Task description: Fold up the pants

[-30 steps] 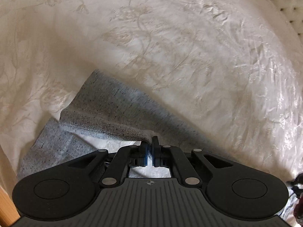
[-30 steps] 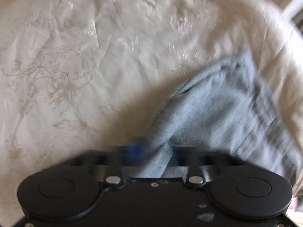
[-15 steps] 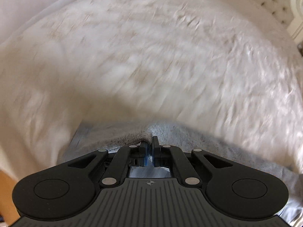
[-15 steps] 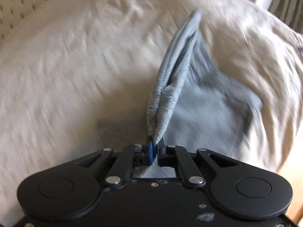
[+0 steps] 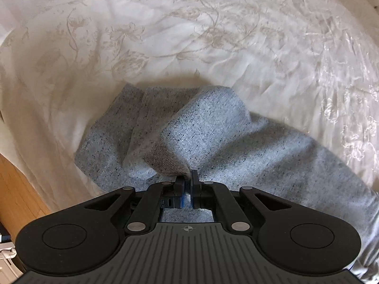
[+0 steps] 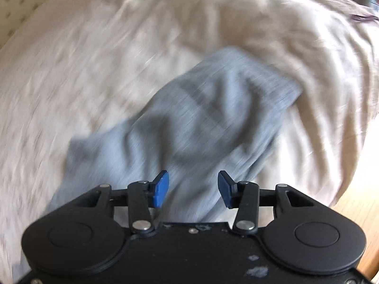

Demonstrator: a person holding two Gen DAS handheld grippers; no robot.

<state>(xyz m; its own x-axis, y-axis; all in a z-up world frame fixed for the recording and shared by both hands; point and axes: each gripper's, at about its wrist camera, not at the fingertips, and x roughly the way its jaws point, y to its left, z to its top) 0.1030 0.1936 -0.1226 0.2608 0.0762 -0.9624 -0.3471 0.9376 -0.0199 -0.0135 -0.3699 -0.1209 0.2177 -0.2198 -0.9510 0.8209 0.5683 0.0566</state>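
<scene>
Since half a second ago: right gripper (image 6: 193,188) let go, fingers now wide above the pants (image 6: 189,123). Left gripper (image 5: 187,181) still pinched narrow on a raised fold, likely to lay it flat on the bed (image 5: 165,35).

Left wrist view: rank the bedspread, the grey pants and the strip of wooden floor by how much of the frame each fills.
1. Bedspread, largest.
2. Grey pants, pinched by the shut left gripper.
3. Wooden floor, smallest, only partly in view.
</scene>
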